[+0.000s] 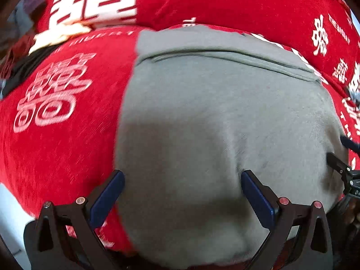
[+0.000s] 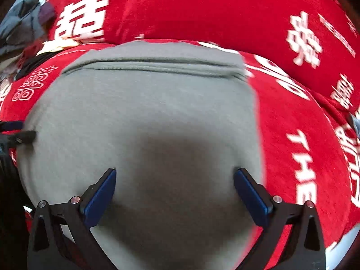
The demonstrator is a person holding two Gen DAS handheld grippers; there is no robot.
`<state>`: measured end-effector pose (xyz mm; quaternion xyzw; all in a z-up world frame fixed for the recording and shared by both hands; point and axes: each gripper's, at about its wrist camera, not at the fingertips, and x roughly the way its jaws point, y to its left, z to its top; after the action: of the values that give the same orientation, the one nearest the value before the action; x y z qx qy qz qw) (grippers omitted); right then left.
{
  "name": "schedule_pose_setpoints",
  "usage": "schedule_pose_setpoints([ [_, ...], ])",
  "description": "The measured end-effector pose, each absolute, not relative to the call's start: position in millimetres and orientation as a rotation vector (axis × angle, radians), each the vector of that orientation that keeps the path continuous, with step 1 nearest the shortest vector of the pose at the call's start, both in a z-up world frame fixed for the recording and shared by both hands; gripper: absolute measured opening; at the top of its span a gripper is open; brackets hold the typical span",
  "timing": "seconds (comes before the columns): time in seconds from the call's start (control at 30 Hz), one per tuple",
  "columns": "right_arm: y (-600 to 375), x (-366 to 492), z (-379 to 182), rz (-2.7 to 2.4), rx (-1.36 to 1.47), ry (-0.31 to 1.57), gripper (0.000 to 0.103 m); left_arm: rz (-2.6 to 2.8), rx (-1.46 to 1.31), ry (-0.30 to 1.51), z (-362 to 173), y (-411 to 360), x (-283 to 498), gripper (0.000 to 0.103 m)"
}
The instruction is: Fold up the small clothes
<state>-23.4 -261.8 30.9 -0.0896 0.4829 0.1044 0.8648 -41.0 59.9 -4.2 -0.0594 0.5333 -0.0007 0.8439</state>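
A grey garment (image 1: 213,117) lies flat on a red cover, folded into a rough rectangle with a seamed hem across its far edge. My left gripper (image 1: 183,174) is open just above the garment's near left part, its blue pads wide apart with nothing between them. The same grey garment (image 2: 144,112) fills the right wrist view, where my right gripper (image 2: 175,172) is also open over its near right part and holds nothing. The right gripper's fingertips (image 1: 335,159) show at the right edge of the left wrist view. The left gripper's fingertips (image 2: 24,135) show at the left edge of the right wrist view.
The red cover (image 1: 56,157) carries white characters and letters. A red pillow with the same print (image 2: 202,11) lies just beyond the garment. A heap of mixed clothes (image 1: 27,45) sits at the far left. The cover's near edge (image 2: 351,236) shows at the lower right.
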Motion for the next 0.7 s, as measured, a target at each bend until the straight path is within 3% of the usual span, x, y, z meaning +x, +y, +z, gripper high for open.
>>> schedule_pose_setpoints([
  [0.2, -262.1, -56.9, 42.2, 0.109, -0.250, 1.013, 0.102, 0.053, -0.081, 1.128, 3.1, 66.1, -75.9, 0.103],
  [0.3, -229.7, -73.8, 44.5, 0.218, -0.265, 0.990, 0.102, -0.014, 0.073, 1.137, -1.4, 29.2, -88.3, 0.103],
  [0.4, -182.7, -88.4, 34.3, 0.286, -0.450, 0.947, 0.102, 0.037, 0.219, 1.172, -20.7, 12.9, -85.4, 0.103],
  [0.47, -175.7, -92.6, 21.3, 0.278, -0.533, 0.957, 0.102, 0.015, 0.116, 1.205, -23.6, 28.4, -84.3, 0.103],
  [0.7, -251.1, -83.0, 28.1, 0.208, -0.285, 1.076, 0.102, 0.108, -0.066, 1.318, -31.2, 78.9, -92.8, 0.103],
])
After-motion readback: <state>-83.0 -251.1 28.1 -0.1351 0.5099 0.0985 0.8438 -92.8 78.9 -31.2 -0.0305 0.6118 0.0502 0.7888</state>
